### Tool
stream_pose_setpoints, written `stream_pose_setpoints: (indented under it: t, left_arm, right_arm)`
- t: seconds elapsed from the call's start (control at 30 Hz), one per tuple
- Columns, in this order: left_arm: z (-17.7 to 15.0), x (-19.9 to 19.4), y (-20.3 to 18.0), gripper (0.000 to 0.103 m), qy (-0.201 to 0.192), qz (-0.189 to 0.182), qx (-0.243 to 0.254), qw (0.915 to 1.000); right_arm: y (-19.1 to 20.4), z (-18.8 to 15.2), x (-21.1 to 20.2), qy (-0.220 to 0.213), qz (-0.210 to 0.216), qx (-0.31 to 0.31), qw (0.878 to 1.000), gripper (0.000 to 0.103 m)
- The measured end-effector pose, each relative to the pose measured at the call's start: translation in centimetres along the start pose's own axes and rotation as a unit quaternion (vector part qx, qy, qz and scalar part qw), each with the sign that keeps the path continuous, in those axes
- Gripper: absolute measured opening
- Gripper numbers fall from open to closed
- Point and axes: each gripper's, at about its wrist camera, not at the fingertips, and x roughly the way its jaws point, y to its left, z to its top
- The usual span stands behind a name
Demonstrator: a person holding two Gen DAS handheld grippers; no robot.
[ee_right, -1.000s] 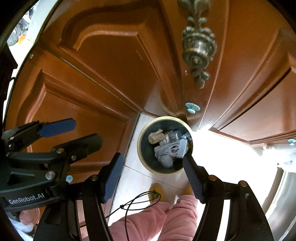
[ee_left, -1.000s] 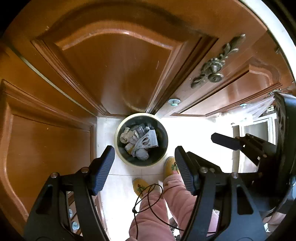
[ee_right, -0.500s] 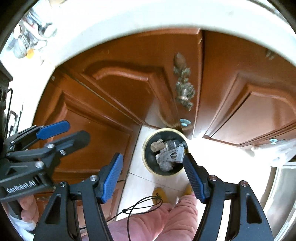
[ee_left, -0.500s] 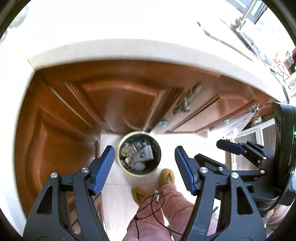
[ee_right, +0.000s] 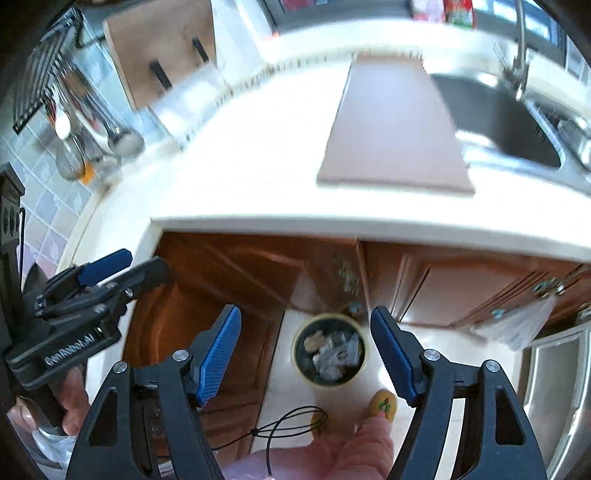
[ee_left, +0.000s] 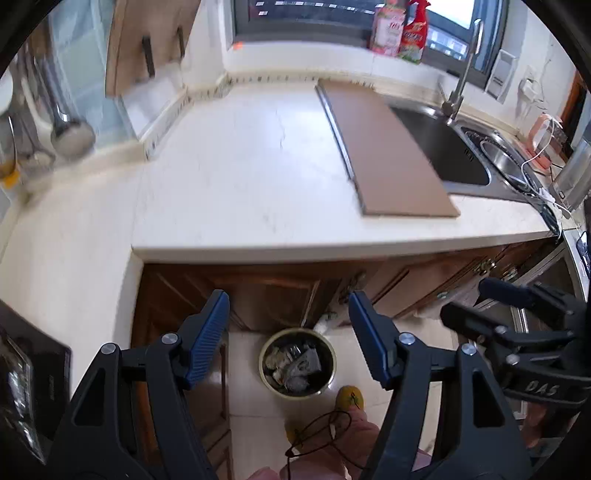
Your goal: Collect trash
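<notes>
Two sets of blue-padded jaws fill the bottom of my views, both standing wide apart with nothing between the pads. My left gripper [ee_left: 288,325] hangs empty; my right gripper [ee_right: 306,339] has just been opening further, and it too is empty. Past the fingertips, far below on the pale floor tiles, I see the trash bin [ee_left: 297,363], a round dark can with a yellowish rim. In each wrist view it sits framed in the gap between the two fingers, well apart from them. It stands just in front of the brown cabinet doors [ee_left: 273,291], near the person's yellow slippers [ee_left: 349,397] and pink trouser legs [ee_right: 373,439]. The bin holds crumpled paper and wrappers [ee_right: 332,354], but I cannot make out the single pieces. A thin black cord [ee_right: 291,424] loops over the legs.

Farther out lies the white countertop [ee_left: 240,177] with a brown cutting board [ee_left: 384,155] beside the steel sink [ee_left: 447,147]. The right view is heavily blurred, so the counter edge and sink smear. Bottles [ee_left: 400,31] on the window sill are cut off at the top.
</notes>
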Motion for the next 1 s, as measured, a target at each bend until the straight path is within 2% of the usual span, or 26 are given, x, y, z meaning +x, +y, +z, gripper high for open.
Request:
stream_pose_setpoints:
  t: [0.2, 0.6, 0.77, 1.0]
  left_arm:
    - [3.3, -3.8, -2.0, 0.065, -0.025, 0.007, 0.002, 0.9997]
    - [8.7, -11.2, -4.0, 0.065, -0.086, 0.021, -0.011, 0.996]
    - [10.0, -12.9, -4.0, 0.065, -0.103, 0.03, -0.02, 0.994]
    - [11.5, -14.8, -3.7, 0.065, -0.117, 0.061, -0.031, 0.9908]
  right_arm:
    - [1.0, 3.3, -6.2, -0.05, -0.01, -0.001, 0.999, 0.081]
    - [4.0, 8.9, -15.8, -0.113, 0.0, -0.008, 0.994, 0.086]
    - [5.2, 10.8, -19.0, -0.138, 0.002, -0.015, 0.99, 0.086]
    - [6.0, 12.8, -21.3, -0.162, 0.009, -0.023, 0.986, 0.088]
